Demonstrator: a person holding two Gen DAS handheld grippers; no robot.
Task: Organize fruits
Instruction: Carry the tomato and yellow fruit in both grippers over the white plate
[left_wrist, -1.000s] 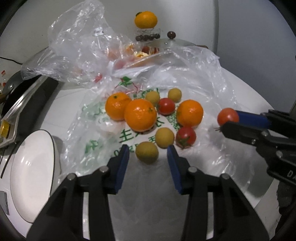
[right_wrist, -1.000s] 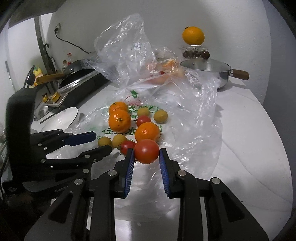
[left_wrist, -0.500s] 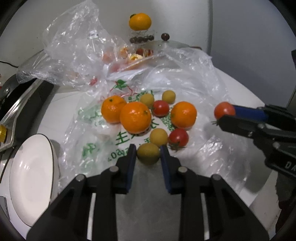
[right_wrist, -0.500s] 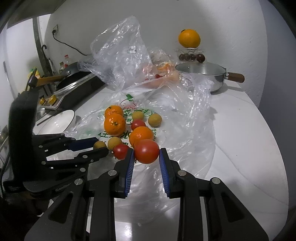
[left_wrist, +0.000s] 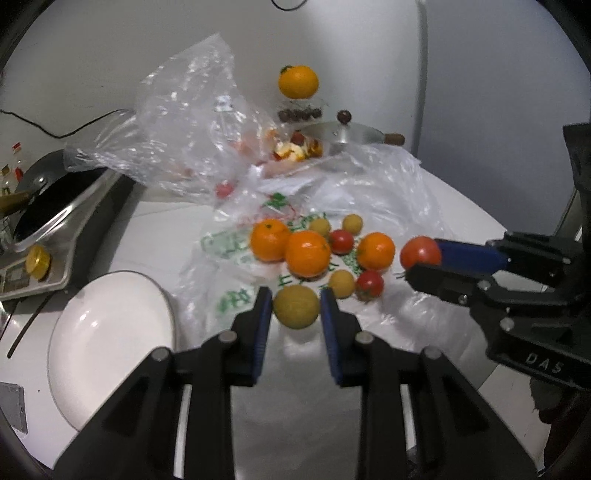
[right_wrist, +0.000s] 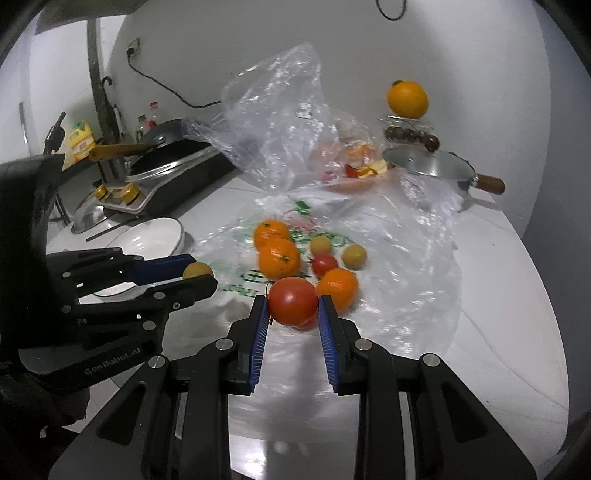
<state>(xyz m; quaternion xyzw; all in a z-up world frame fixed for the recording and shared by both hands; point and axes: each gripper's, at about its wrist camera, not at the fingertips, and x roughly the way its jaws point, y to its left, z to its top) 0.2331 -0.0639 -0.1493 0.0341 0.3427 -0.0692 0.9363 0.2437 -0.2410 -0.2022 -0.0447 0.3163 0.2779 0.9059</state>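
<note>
My left gripper (left_wrist: 296, 308) is shut on a small yellow-green fruit (left_wrist: 296, 308) and holds it above the white table, near the front edge of a clear plastic bag (left_wrist: 384, 184). My right gripper (right_wrist: 293, 306) is shut on a red tomato (right_wrist: 292, 301), also lifted off the table. In the left wrist view that tomato (left_wrist: 420, 253) shows at the right, between the right gripper's fingers. On the bag lie three oranges (left_wrist: 308, 253), two small tomatoes (left_wrist: 369, 283) and several small yellow fruits (left_wrist: 341, 283). From the right wrist view the yellow-green fruit (right_wrist: 198, 270) sits in the left gripper.
A white plate (left_wrist: 107, 332) lies at the left, beside a cooktop with a black pan (left_wrist: 48, 206). At the back stand a lidded pot (right_wrist: 430, 166) with a wooden handle and an orange (left_wrist: 298, 82) atop a small stand. A second crumpled bag (left_wrist: 184, 122) holds peels.
The left gripper closed on the yellow-green fruit and lifted it off the bag. Both grippers drew back and up from the fruit pile, the right one still holding its tomato.
</note>
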